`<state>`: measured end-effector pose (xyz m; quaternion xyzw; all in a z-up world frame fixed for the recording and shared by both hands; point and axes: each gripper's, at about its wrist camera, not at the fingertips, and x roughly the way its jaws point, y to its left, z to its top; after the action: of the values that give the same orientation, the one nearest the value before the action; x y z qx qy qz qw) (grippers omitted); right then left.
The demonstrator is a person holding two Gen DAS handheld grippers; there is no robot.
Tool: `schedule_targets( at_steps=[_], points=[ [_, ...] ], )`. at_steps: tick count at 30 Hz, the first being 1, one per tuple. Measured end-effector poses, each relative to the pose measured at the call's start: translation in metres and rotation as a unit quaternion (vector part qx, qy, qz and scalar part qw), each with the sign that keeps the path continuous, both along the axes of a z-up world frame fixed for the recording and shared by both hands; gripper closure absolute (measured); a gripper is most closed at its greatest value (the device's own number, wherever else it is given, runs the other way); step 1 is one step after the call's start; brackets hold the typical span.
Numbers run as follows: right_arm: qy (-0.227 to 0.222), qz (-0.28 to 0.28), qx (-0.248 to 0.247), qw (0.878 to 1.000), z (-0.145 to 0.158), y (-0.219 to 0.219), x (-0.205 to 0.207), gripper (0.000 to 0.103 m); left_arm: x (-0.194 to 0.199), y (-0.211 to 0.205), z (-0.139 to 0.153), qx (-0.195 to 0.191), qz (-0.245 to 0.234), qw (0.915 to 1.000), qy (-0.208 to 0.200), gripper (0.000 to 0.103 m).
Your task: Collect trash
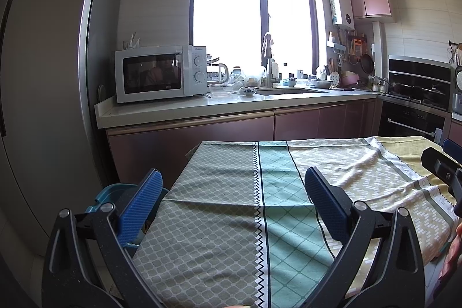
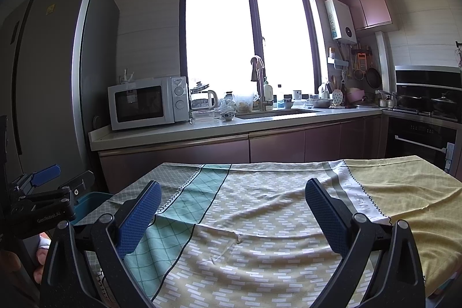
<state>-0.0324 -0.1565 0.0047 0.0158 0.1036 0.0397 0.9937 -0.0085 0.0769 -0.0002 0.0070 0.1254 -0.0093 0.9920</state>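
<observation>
A table under a patterned green, teal and yellow cloth [image 1: 231, 215] [image 2: 274, 221] fills the lower half of both views; I see no trash on it. My left gripper [image 1: 232, 181] hangs open above the cloth's left part, nothing between its blue pads. My right gripper [image 2: 232, 192] is open over the cloth's middle, also holding nothing. A teal bin [image 1: 111, 197] [image 2: 89, 202] stands on the floor at the table's left corner, partly hidden behind the left gripper's finger. The left gripper's body [image 2: 43, 201] shows at the left edge of the right wrist view.
A tall grey fridge [image 1: 43, 77] stands at the left. Behind the table runs a counter [image 1: 231, 103] with a white microwave [image 1: 160, 72], a sink, bowls and bottles. An oven and stove [image 1: 415, 100] sit at the right. A hand [image 2: 40, 253] shows at lower left.
</observation>
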Motion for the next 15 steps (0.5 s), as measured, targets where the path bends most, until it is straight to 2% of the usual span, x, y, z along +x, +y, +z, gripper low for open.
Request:
schedule_targets(
  at_steps=[15],
  points=[
    [0.001,-0.001,0.001,1.0,-0.0002,0.0004,0.0018,0.007,0.0041,-0.0027,-0.0025,-0.005,-0.001,1.0,0.007,0.006]
  ],
)
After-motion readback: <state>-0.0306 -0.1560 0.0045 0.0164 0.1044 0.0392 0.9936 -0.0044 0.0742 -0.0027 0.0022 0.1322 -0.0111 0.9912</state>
